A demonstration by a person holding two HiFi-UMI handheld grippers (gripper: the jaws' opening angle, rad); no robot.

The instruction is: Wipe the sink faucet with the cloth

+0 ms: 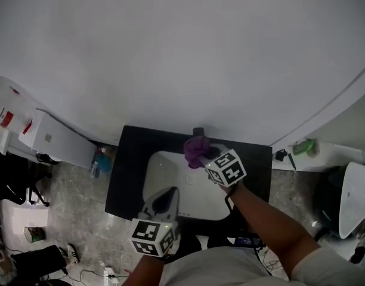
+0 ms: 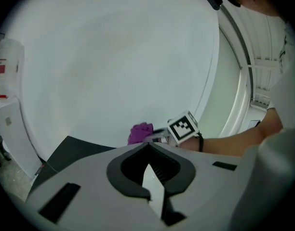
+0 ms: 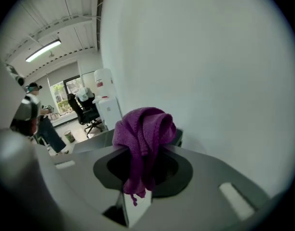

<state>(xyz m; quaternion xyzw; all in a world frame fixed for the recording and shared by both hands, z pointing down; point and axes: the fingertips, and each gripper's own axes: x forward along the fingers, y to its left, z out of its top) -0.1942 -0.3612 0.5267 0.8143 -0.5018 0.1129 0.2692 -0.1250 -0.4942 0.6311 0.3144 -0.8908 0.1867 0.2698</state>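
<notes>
Head view steeply down on white sink basin (image 1: pixel 191 198), gripper views low, facing pale wall (image 2: pixel 113 57), all sharing crumpled purple cloth (image 1: pixel 196 149) (image 2: pixel 140 133) (image 3: pixel 142 131) mid-frame, nearest on right.

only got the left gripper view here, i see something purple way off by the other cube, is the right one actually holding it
Observer: Yes. In the right gripper view, the right hand-held gripper is shut on the purple cloth, which bunches above the jaws.
Operator: where is it over the sink
Observer: The head view shows the cloth at the back rim of the white sink, just in front of a small dark fixture, likely the faucet.
Operator: and my left one
Observer: From above, the left hand-held gripper is over the sink's near edge, apart from the cloth.
</notes>
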